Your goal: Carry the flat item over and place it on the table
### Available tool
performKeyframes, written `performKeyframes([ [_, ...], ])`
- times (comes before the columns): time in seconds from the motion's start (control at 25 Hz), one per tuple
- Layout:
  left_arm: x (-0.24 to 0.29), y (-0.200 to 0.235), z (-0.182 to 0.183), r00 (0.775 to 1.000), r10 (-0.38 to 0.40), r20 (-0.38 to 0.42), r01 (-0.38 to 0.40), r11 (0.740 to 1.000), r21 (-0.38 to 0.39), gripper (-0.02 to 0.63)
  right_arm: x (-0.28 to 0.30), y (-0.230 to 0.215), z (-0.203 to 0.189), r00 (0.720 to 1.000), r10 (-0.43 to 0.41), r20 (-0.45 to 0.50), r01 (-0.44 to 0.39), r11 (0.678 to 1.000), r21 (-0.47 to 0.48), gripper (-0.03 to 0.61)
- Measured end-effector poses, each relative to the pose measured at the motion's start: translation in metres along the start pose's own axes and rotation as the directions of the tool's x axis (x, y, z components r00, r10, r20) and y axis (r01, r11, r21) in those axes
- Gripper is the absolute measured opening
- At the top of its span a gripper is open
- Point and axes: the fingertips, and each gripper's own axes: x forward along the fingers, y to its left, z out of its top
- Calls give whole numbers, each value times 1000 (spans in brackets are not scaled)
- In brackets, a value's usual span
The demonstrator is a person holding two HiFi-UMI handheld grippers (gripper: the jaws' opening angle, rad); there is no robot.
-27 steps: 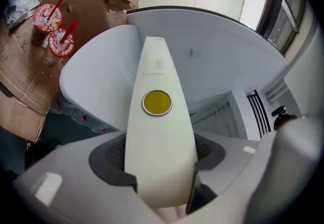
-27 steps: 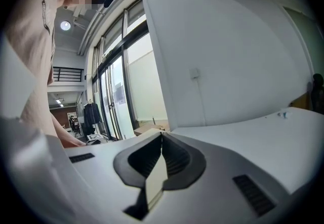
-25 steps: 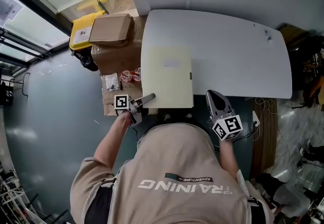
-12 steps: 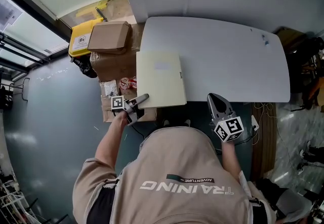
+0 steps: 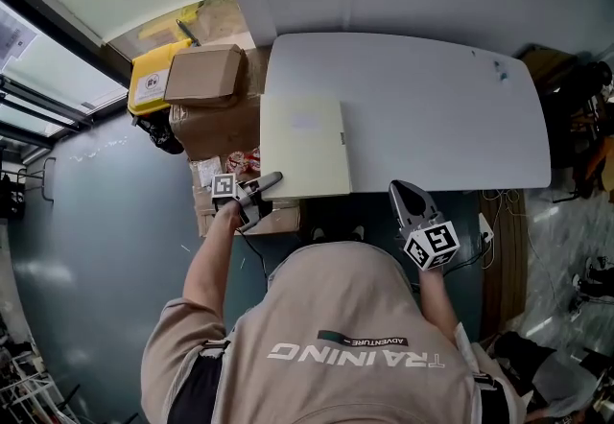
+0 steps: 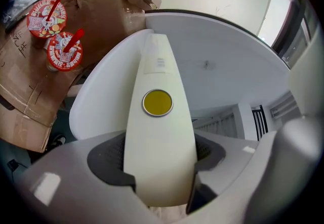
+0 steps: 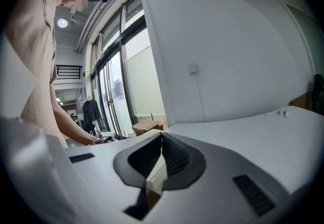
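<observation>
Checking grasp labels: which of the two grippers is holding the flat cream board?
The left gripper: its fingers clamp the flat cream board at its near left corner. The right gripper, fingers together, holds nothing.

Pale yellow flat folder (image 5: pixel 305 145), level over the table's (image 5: pixel 432 106) near left corner, clamped by the left tool (image 5: pixel 270 183).
</observation>
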Motion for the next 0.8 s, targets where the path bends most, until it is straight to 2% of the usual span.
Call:
performKeyframes([
  [0.32, -2, 11, 7, 999, 51, 20, -50, 999, -8, 299, 0, 0, -9, 1000, -14, -12, 14, 1000, 22, 5],
  [0.44, -4, 17, 14, 994, 98, 42, -99, 995, 16, 311, 1, -2, -12, 1000, -16, -15, 16, 999, 33, 5],
  [0.64, -9, 28, 20, 968, 235, 87, -240, 968, 65, 365, 5, 1, -14, 1000, -1, -16, 1, 999, 38, 5],
  [0.8, -12, 32, 27, 950, 269, 156, -278, 960, 37, 402, 8, -1, -15, 1000, 8, -14, -8, 999, 41, 5],
])
